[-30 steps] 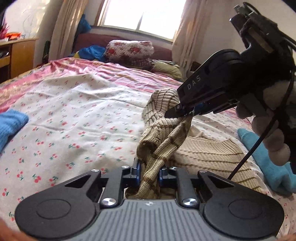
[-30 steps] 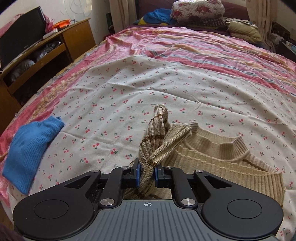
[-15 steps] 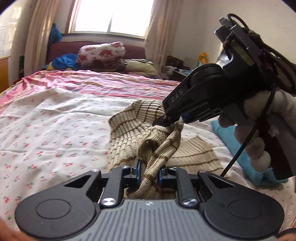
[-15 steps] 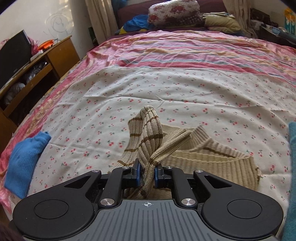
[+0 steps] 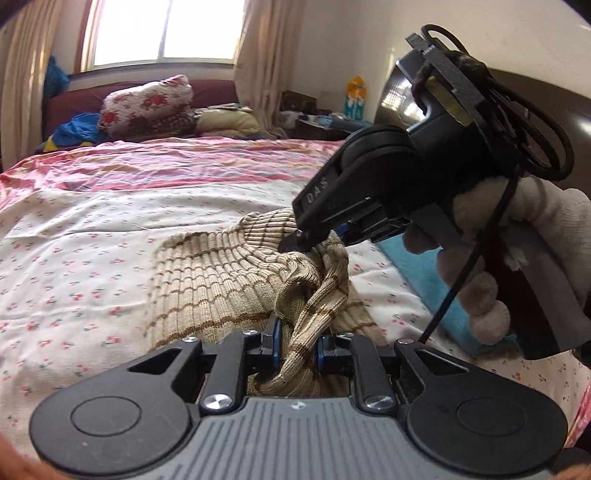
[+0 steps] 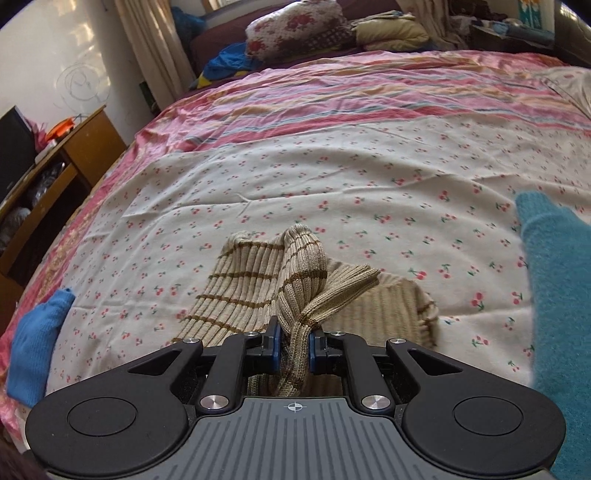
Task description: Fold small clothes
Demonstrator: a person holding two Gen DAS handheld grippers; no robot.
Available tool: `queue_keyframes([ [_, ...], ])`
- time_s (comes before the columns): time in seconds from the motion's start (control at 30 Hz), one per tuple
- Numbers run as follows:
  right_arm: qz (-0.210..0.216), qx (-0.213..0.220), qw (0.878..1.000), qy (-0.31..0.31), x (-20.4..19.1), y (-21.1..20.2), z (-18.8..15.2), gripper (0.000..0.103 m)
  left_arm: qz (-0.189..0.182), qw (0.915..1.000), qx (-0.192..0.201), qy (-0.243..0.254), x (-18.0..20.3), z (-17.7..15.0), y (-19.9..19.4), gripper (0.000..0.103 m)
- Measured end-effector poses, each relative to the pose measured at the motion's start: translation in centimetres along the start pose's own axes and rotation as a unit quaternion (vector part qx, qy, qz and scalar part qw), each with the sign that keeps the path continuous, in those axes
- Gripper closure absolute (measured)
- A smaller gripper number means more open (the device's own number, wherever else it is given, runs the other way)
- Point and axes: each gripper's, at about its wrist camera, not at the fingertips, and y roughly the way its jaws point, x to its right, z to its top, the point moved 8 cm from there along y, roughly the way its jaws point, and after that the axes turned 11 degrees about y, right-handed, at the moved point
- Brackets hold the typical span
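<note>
A small beige knit sweater (image 5: 221, 280) with thin brown stripes lies bunched on the bed's cherry-print sheet (image 5: 74, 258). My left gripper (image 5: 297, 341) is shut on a twisted fold of it. My right gripper (image 6: 293, 343) is shut on another fold of the same sweater (image 6: 243, 280). The right gripper also shows in the left wrist view (image 5: 306, 242), held by a gloved hand just above and right, pinching the knit. Part of the sweater hangs lifted between the two grippers; the rest rests on the sheet.
A teal knit garment (image 6: 554, 280) lies on the right of the bed, also in the left wrist view (image 5: 424, 280). A blue garment (image 6: 35, 354) lies at the left edge. Pillows and bedding (image 6: 295, 29) sit at the head. A wooden cabinet (image 6: 55, 173) stands left.
Both grippers have carried the sweater to the right across the bed, still shut on it. The teal garment has come nearer on the right, and the blue one has slid toward the left edge.
</note>
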Motion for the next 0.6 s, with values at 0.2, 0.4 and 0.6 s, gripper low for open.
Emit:
queue_keyframes([
  [0.2, 0.004, 0.001, 1.000, 0.024, 3.3, 0.0, 0.0, 0.091, -0.015, 0.9997, -0.012, 0.017, 2.6, 0.3, 1.5, 0.080],
  [0.4, -0.001, -0.005, 0.999, 0.041, 6.0, 0.9, -0.8, 0.091, -0.017, 0.9987, -0.033, 0.035, 4.5, -0.6, 3.0, 0.079],
  [0.6, 0.015, -0.007, 0.998, 0.058, 6.9, 1.3, -1.1, 0.086, -0.019, 0.9982, -0.038, 0.042, 5.8, -1.0, 3.2, 0.075],
])
